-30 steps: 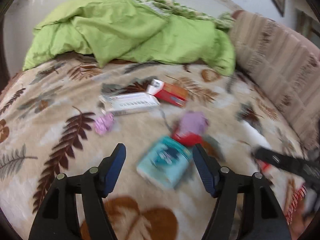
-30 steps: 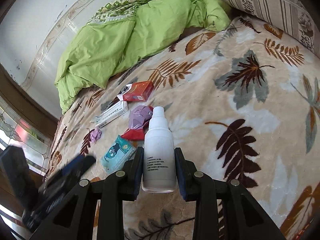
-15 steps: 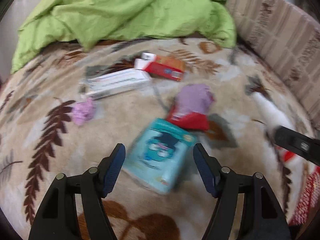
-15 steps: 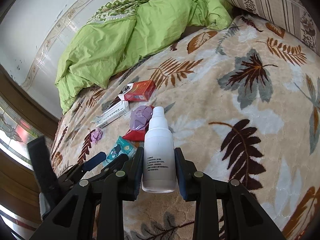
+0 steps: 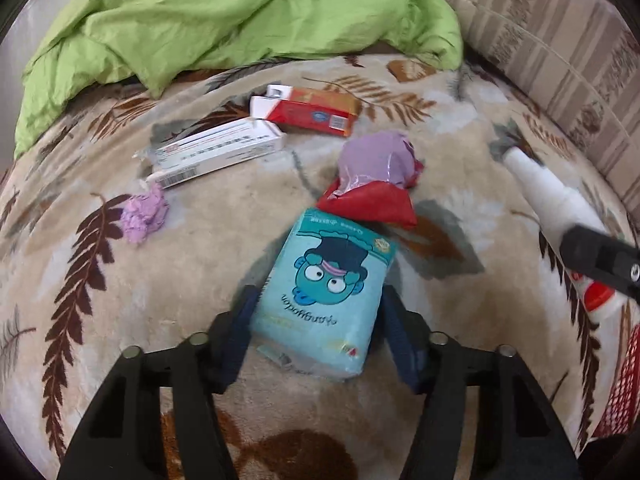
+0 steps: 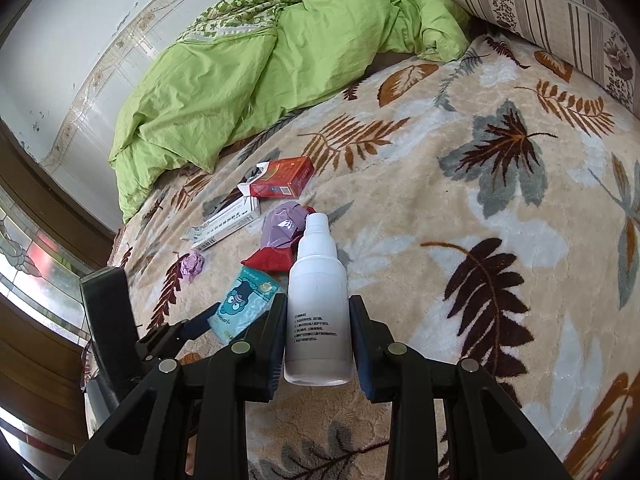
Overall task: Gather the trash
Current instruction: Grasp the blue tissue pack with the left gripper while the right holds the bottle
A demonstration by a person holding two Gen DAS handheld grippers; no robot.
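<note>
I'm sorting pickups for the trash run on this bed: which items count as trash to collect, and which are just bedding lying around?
Job items:
- white bottle, held in right gripper
- teal tissue pack, between the fingers of left gripper
- red-and-purple wrapper
- red box
- white box
- purple wad

Just lying about:
- green duvet
- striped pillow
- leaf-print blanket

Glossy plastic tissue pack and smooth white bottle (matt finish) over plush blanket.

Green duvet (crumpled), leaf-print blanket, striped cushion
</note>
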